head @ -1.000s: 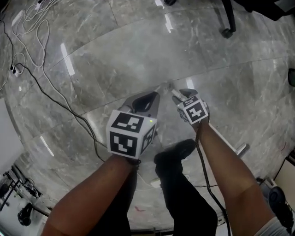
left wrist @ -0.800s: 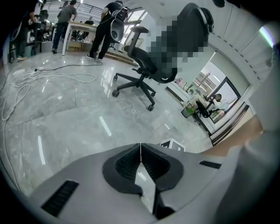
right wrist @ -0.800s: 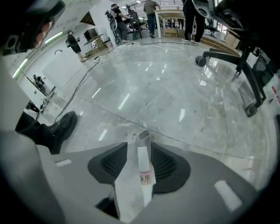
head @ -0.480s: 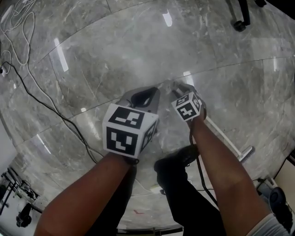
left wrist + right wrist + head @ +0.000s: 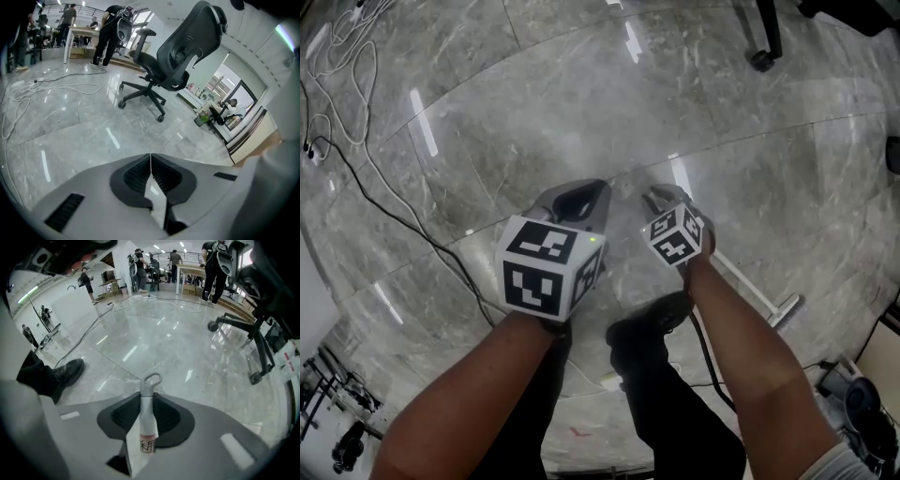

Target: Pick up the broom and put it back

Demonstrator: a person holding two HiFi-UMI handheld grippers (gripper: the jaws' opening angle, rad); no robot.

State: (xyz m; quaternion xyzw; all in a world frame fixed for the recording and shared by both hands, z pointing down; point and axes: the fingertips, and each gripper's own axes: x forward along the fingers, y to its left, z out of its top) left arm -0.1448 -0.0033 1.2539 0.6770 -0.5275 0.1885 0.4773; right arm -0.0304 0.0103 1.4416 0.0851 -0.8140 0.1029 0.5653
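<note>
The broom's pale handle point(image 5: 146, 420) runs between my right gripper's point(image 5: 147, 398) jaws, its hanging loop point(image 5: 151, 379) poking out past the fingertips. The jaws have just been closing, and both pads now press on the handle. In the head view the handle point(image 5: 748, 284) slants from the right gripper point(image 5: 662, 200) down to the lower right, low over the floor. My left gripper point(image 5: 584, 194) hangs just left of it, pointing down. Its jaws point(image 5: 150, 157) are shut tip to tip with nothing between them. The broom's head is hidden.
The person's black shoe point(image 5: 654, 319) stands on the grey marble floor just below the grippers. A black cable point(image 5: 405, 208) and white cords point(image 5: 354, 56) lie to the left. An office chair point(image 5: 174, 56) stands ahead, its wheeled base point(image 5: 760, 58) at the upper right.
Both grippers have sunk toward the floor. The right gripper has rolled on its wrist and its marker cube now shows a different face.
</note>
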